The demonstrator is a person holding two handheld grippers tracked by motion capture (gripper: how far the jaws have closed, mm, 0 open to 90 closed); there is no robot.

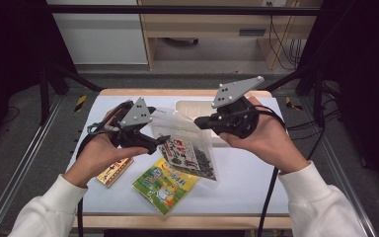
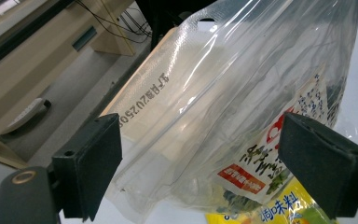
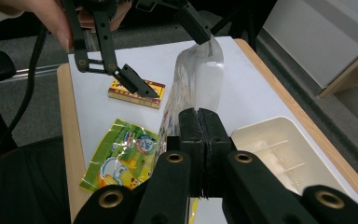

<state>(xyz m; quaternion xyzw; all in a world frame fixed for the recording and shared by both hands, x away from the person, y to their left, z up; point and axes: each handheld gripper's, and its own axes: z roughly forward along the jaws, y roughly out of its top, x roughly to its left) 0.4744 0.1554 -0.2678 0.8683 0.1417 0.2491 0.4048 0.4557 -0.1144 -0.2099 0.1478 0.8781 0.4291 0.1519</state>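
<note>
Above the table's middle you're holding the clear bag [image 1: 187, 143] up w/ the right gripper [image 3: 204, 140] clamped on its edge, left gripper [image 2: 200, 154] jaws apart around it, prob. needing to spread the mouth for the green-yellow packet [image 1: 164, 185].

The hanging clear bag [image 1: 190, 143] blocks the middle of the surface [image 1: 246, 182]. Beneath it lies a green-yellow packet [image 1: 165, 183], with a small red-yellow box [image 1: 114, 171] to the left. A white tray [image 1: 193, 108] occupies the far middle. The near right stretch lies open.
</note>
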